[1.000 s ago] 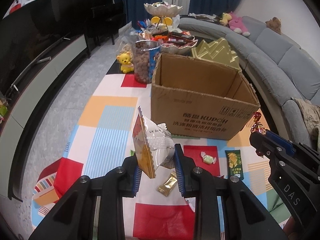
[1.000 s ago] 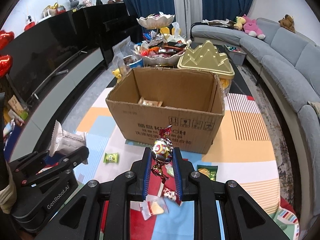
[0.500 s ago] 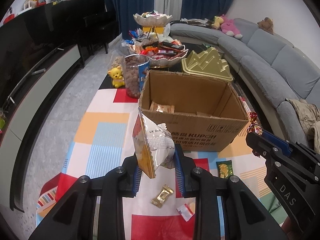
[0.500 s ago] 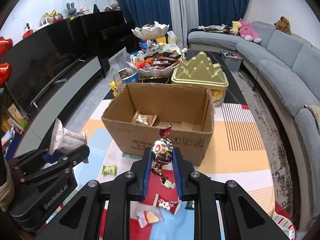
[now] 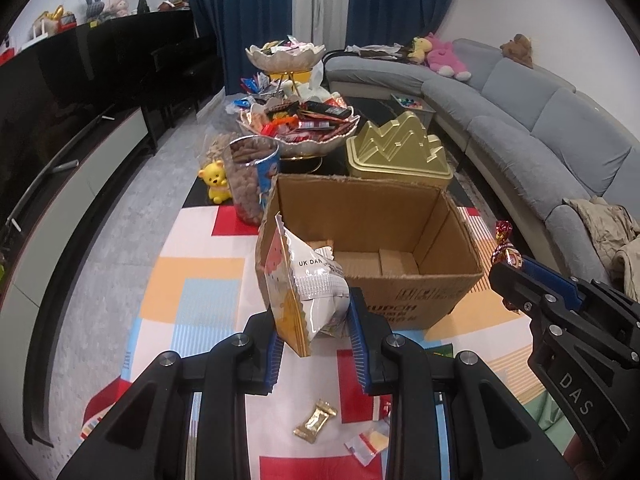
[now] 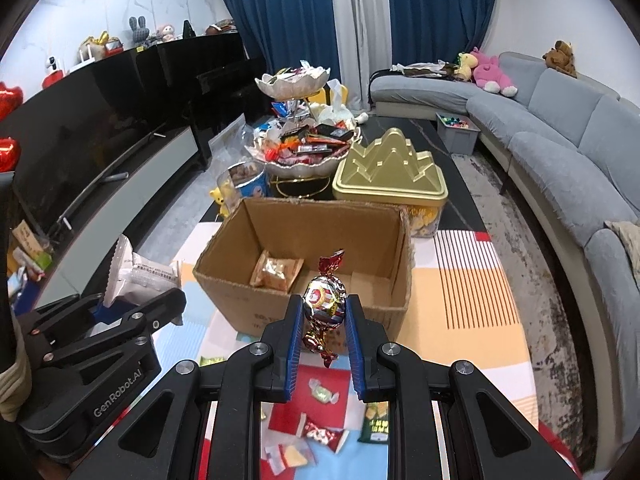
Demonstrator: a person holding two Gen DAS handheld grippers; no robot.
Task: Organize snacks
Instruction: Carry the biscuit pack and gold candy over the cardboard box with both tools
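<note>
Two grippers hang just short of the cardboard box, each with a snack pinched between its blue pads. Left gripper is clamped on a white snack packet, which stands upright between the fingers, its serrated top edge overlapping the box's near left corner in the left wrist view. Right gripper is closed on a round foil-wrapped candy, whose red twisted ends stick out above and below the pads; the candy shows against the box's near wall, at its rim. Inside the box, a small orange packet lies on the floor toward the left wall. On the near side of the box, loose sweets lie on the patterned mat, among them a gold-wrapped candy below the left gripper's fingers.
</note>
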